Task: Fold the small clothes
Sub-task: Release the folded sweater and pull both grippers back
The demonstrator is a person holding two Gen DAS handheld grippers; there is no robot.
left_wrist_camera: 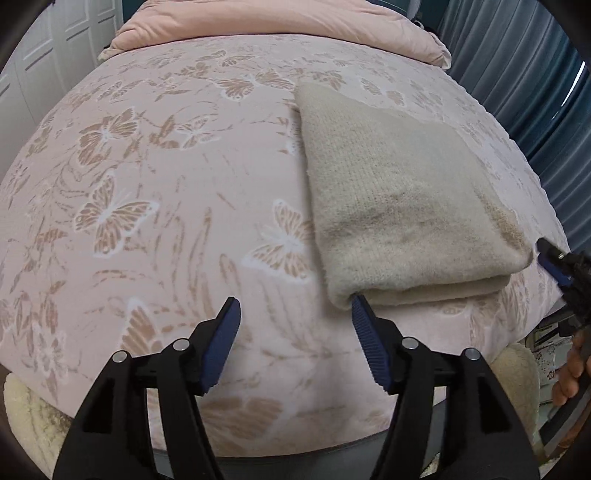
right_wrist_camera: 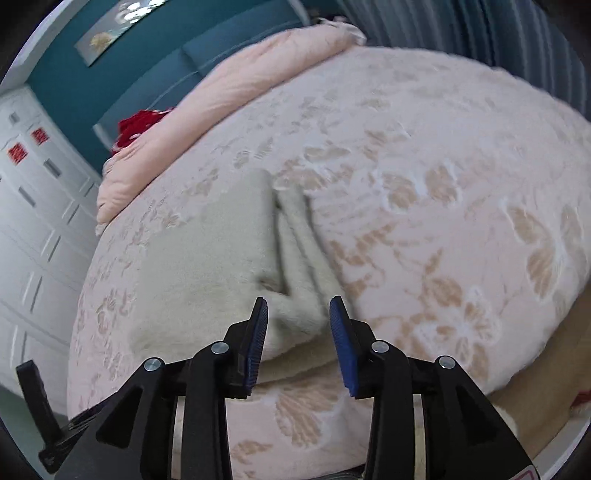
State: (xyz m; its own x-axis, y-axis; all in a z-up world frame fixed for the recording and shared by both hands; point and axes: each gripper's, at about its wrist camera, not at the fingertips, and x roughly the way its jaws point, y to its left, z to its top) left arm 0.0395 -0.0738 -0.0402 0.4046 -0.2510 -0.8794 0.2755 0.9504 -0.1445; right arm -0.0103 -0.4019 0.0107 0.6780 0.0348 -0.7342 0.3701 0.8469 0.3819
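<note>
A beige knitted garment (left_wrist_camera: 399, 206) lies folded in layers on the pink butterfly bedspread (left_wrist_camera: 155, 192). My left gripper (left_wrist_camera: 295, 308) is open and empty; its right fingertip (left_wrist_camera: 360, 306) touches the garment's near left corner. In the right wrist view the garment (right_wrist_camera: 207, 258) lies just ahead. My right gripper (right_wrist_camera: 298, 312) is open, its jaws either side of the garment's near right corner, not closed on it. The right gripper also shows in the left wrist view (left_wrist_camera: 554, 264) at the garment's right corner.
A pink duvet (left_wrist_camera: 280, 29) is bunched at the head of the bed. White wardrobe doors (right_wrist_camera: 33, 206) stand on the left, blue curtains (left_wrist_camera: 517, 74) on the right. A cream fluffy rug (left_wrist_camera: 29, 417) lies below the bed's near edge.
</note>
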